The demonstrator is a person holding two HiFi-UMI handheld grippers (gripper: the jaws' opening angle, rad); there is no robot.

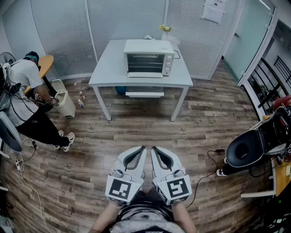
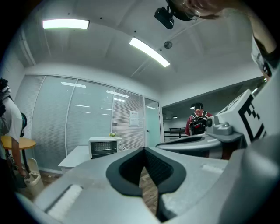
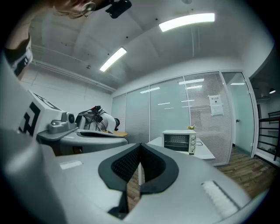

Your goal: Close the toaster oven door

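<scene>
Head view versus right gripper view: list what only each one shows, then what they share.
Only the head view shows the white bin at the left and the black chair at the right. Only the right gripper view shows the ceiling lights. Both show the toaster oven on the white table, the paper notice, and the left gripper and right gripper, each shut and empty.

Whites, greys and warm brown.
The toaster oven point(image 1: 148, 58) is white, its window dark; the surface point(image 1: 109, 68) pale grey; the floor point(image 1: 136, 132) brown wood-grain; the left hand-held gripper point(image 1: 142, 147) and right hand-held gripper point(image 1: 153, 147) light grey, black-padded, with black-and-white square markers.
</scene>
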